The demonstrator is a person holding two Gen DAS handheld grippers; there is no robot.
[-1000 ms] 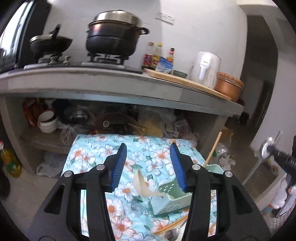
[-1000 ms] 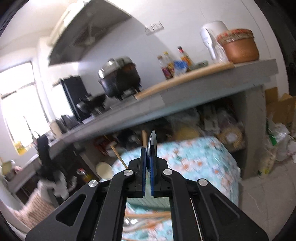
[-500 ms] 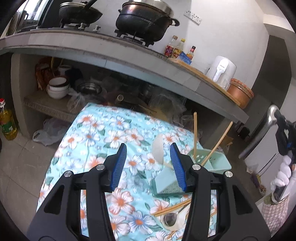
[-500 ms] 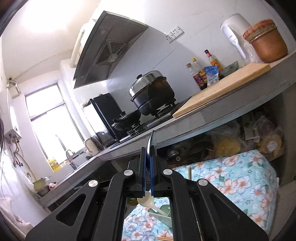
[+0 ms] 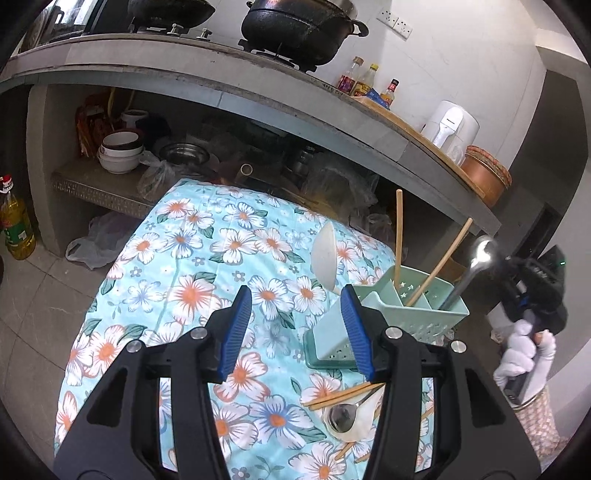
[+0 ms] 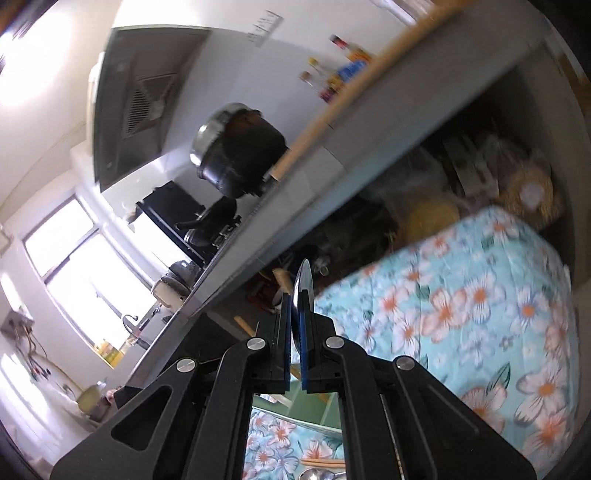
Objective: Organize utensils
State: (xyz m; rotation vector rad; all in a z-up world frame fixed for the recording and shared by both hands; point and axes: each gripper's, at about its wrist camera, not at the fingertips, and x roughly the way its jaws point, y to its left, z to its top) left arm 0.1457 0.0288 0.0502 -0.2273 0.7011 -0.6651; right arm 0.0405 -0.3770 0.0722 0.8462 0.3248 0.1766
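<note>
The left tongs (image 5: pixel 295 332) hung with their blue pads wide apart and nothing between them, above the flower-patterned cloth (image 5: pixel 192 266) that covered the worktop. Just beyond their right pad stood the pale green utensil caddy (image 5: pixel 410 314), upright on the cloth. Two wooden chopsticks (image 5: pixel 399 236) leaned out of one of its compartments, and a white ladle (image 5: pixel 325 254) rose at its left end.

The right tongs (image 6: pixel 295 332) were clamped together on a metal spoon (image 6: pixel 304 284), whose bowl stood edge-on above the pads. In the left wrist view that spoon (image 5: pixel 469 273) slanted down with its lower end inside the caddy's right-hand compartment, its upper part gleaming beside the white-gloved right hand (image 5: pixel 524 354) that gripped the tool.

In front of the caddy, loose on the cloth, lay another metal spoon (image 5: pixel 343 417) across a white one, with more chopsticks (image 5: pixel 343 395) crossing over them.

Behind the worktop ran a grey stone counter (image 5: pixel 229 92) carrying a black pot (image 5: pixel 299 26), sauce bottles (image 5: pixel 365 81) and a white appliance (image 5: pixel 450 125). Bowls (image 5: pixel 120 151) sat on the shelf beneath it.
</note>
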